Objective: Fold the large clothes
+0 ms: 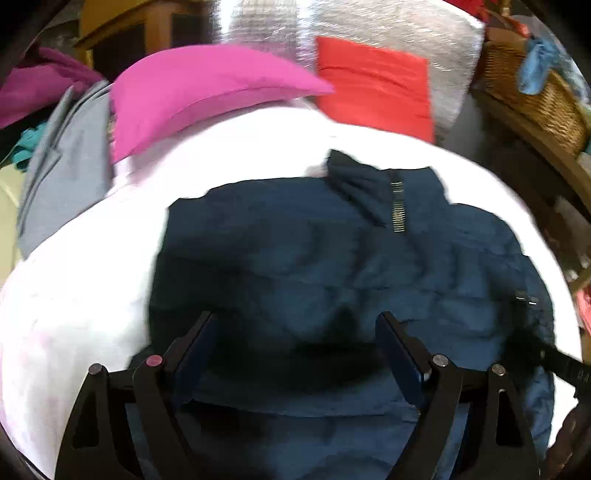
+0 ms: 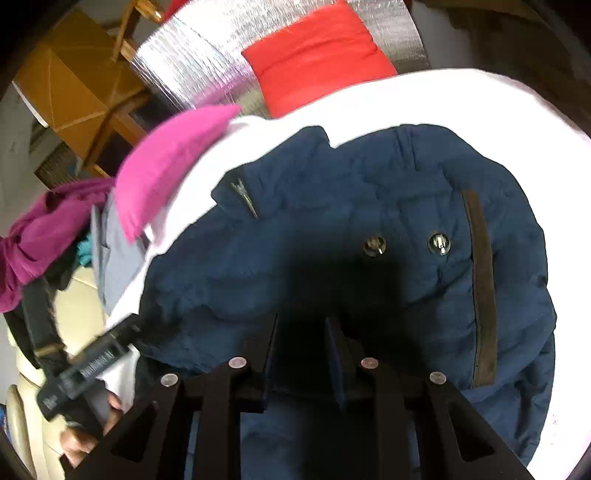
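A dark blue padded jacket (image 1: 332, 258) lies spread on a white bed sheet (image 1: 81, 295), collar and zip toward the far side. My left gripper (image 1: 295, 321) hovers just above its near part, jaws wide apart and empty. In the right wrist view the jacket (image 2: 332, 221) shows two metal snaps and a brown strip (image 2: 480, 288). My right gripper (image 2: 301, 325) is low over the jacket with a narrow gap between its jaws; nothing is between them. The left gripper's body (image 2: 88, 365) shows at the left edge.
A pink pillow (image 1: 192, 88) and a red pillow (image 1: 373, 85) lie at the far end against a silver foil mat (image 1: 388, 26). Grey and magenta clothes (image 1: 62, 166) are piled to the left. A wicker basket (image 1: 535, 96) stands at the right.
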A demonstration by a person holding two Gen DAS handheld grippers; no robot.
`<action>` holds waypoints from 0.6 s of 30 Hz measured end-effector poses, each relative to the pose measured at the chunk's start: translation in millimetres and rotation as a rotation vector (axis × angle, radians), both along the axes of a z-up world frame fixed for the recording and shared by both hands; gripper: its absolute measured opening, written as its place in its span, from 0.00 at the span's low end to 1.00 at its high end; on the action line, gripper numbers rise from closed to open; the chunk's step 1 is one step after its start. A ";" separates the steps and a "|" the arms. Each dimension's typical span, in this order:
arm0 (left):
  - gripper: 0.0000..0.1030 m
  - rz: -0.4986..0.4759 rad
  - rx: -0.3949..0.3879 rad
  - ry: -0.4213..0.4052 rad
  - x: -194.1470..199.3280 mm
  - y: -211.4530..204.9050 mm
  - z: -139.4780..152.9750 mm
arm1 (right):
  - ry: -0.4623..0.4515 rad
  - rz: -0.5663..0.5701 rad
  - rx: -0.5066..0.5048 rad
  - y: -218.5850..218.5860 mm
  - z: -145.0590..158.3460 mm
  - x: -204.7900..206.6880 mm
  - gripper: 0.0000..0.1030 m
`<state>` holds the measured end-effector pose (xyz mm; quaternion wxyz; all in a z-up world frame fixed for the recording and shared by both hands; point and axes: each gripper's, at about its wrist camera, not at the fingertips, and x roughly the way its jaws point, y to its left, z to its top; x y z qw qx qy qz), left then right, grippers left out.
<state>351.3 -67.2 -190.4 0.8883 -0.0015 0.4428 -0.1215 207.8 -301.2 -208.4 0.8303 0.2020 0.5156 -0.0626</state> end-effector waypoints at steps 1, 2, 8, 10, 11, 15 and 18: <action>0.84 0.027 0.016 0.037 6.5 5.2 -8.3 | 0.035 -0.005 0.011 -1.6 -8.5 1.1 0.26; 0.84 0.048 0.030 0.077 11.9 8.9 -16.3 | 0.032 -0.012 0.023 -3.2 -9.8 0.5 0.26; 0.84 0.049 0.016 0.066 8.2 11.3 -12.1 | -0.033 0.017 0.047 0.3 7.5 -2.5 0.27; 0.84 0.045 -0.034 0.060 2.5 14.6 -4.2 | -0.032 0.044 0.053 3.7 8.1 -1.3 0.40; 0.84 0.043 -0.068 0.063 1.3 17.0 -0.5 | -0.022 0.058 0.045 7.1 6.4 -0.4 0.46; 0.84 0.050 -0.084 0.143 8.0 20.9 -12.1 | 0.026 0.092 -0.017 19.2 -2.5 6.5 0.54; 0.84 0.055 -0.063 0.167 6.8 25.1 -19.6 | -0.002 0.083 0.011 13.5 6.0 3.1 0.54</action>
